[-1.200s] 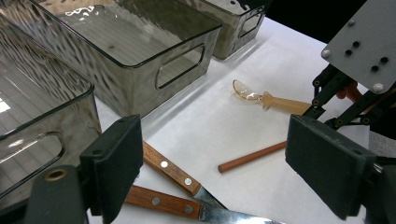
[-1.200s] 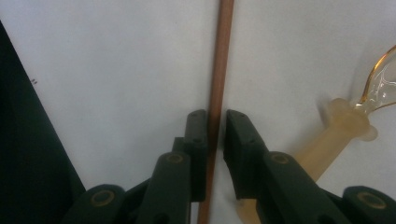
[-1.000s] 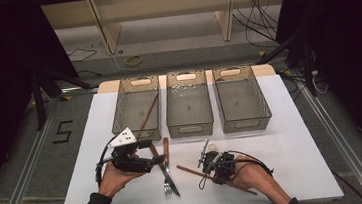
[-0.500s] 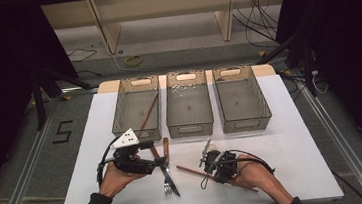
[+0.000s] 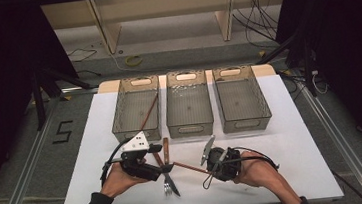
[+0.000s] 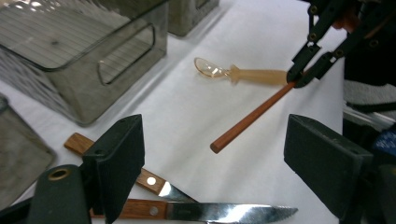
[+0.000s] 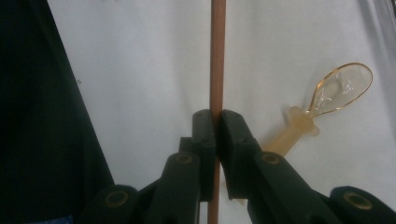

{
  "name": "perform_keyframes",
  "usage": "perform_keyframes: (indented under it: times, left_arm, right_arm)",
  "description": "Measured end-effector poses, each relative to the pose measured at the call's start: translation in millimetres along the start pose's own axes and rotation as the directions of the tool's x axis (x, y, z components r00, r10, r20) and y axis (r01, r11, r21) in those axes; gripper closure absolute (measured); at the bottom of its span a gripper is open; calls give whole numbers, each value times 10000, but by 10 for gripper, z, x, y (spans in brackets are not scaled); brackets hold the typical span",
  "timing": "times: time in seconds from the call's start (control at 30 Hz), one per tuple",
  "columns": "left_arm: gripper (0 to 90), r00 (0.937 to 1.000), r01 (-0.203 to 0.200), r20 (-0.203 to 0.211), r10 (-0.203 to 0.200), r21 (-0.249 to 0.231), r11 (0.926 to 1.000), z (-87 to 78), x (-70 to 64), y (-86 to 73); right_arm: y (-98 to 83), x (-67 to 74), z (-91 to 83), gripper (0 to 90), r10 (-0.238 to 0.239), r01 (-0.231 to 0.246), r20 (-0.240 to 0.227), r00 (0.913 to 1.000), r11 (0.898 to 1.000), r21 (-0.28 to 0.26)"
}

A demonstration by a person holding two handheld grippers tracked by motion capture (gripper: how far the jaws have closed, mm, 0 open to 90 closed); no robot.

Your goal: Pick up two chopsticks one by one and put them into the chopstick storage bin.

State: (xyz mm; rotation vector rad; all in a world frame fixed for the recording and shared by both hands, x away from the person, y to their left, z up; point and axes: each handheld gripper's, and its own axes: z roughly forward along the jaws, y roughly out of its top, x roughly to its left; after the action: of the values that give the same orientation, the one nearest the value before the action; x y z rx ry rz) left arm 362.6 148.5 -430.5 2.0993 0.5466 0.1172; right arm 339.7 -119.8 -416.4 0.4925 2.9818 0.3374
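Right gripper view | right gripper [image 7: 215,140] clamped on chopstick [image 7: 217,56] | left gripper [image 6: 224,158] open, empty | chopstick to be kept level when lifted.

Three clear bins [image 5: 188,102] at table's [image 5: 303,140] far edge — amber spoon [image 6: 243,73], knife [image 6: 219,211] on white surface.

Three clear plastic bins [image 5: 188,104] sit in a row at the bench's [image 5: 303,140] 12 o'clock edge; thin brown wooden stick [image 5: 148,112] lies in the 9 o'clock bin. Near 6 o'clock: wood-handled steel knife [image 5: 167,166] & steel fork [image 5: 167,186] side by side, translucent amber plastic spoon [image 6: 238,72] at their 3 o'clock.
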Motion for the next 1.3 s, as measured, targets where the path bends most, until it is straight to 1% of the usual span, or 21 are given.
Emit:
perform_keyframes:
  times: [0.03,0.07,0.1,0.13,0.17,0.3,0.37,0.43,0.47,0.53,0.67,0.73,0.77,0.83,0.93,1.0,1.03,1.13,1.17,1.27,1.3]
  left_arm:
    - [200,10000,-87,23,87,51,9999,7,-13,5]
    - [202,10000,-87,23,87,51,9999,7,-13,5]
    - [205,9996,-284,72,282,177,9994,18,-35,21]
    - [208,9993,-341,136,337,252,9991,26,-51,26]
    - [213,9989,-440,183,435,327,9985,35,-63,30]
    - [224,9960,-833,371,808,714,9940,90,-122,45]
    - [230,9926,-1159,476,1116,984,9884,116,-152,52]
    - [241,9899,-1363,549,1306,1181,9836,144,-181,57]
    - [246,9878,-1501,600,1435,1256,9807,156,-189,60]
    - [258,9859,-1612,672,1531,1391,9771,184,-209,59]
    - [287,9786,-1991,858,1869,1676,9655,226,-251,53]
    - [310,9759,-2124,881,1994,1781,9608,243,-267,53]
    - [323,9761,-2116,893,1982,1813,9604,253,-275,52]
    - [341,9737,-2220,944,2072,1918,9560,271,-284,55]
    - [358,9719,-2296,992,2135,2000,9525,302,-307,57]
    - [379,9676,-2460,1104,2272,2078,9467,317,-323,57]
    - [387,9665,-2501,1118,2311,2073,9458,325,-332,56]
    - [450,9610,-2676,1309,2435,2190,9383,341,-356,56]
    - [459,9593,-2726,1371,2470,2206,9365,345,-366,58]
    - [488,9529,-2918,1543,2611,2322,9279,359,-390,59]
    - [503,9517,-2946,1586,2631,2290,9278,363,-397,57]
  right_arm:
    - [1,-2,2,851,-128,127,-9,9999,9999,-28]
    - [6,16,3,851,24,-24,-7,10000,10000,-70]
    - [8,17,4,850,-88,87,-24,10000,10000,-40]
    - [12,26,4,851,-73,73,-30,10000,10000,-51]
    - [11,22,3,850,-323,323,-42,9995,9995,-48]
    - [26,56,-12,851,-496,495,-38,9988,9987,-100]
    - [31,67,-26,851,-626,625,-47,9980,9980,-77]
    - [33,84,-31,851,-624,624,-24,9980,9980,-112]
    - [35,88,-30,851,-733,733,1,9973,9972,-115]
    - [42,104,-30,851,-764,764,-18,9971,9970,-159]
    - [55,124,-36,850,-956,955,-65,9954,9953,-140]
    - [57,139,-39,850,-902,901,-91,9959,9959,-118]
    - [58,138,-40,850,-992,991,-63,9950,9950,-101]
    - [62,151,-42,851,-1047,1046,-107,9944,9945,-105]
    - [70,166,-47,850,-1113,1112,-67,9938,9937,-102]
    - [75,174,-53,850,-1143,1141,-92,9934,9933,-154]
    - [75,175,-57,850,-1245,1243,-93,9922,9921,-163]
    - [83,196,-65,850,-1343,1341,-117,9909,9908,-175]
    - [87,210,-66,850,-1285,1283,-96,9917,9916,-168]
    - [95,226,-66,851,-1407,1404,-142,9900,9899,-181]
    - [95,229,-66,851,-1485,1482,-178,9888,9888,-190]
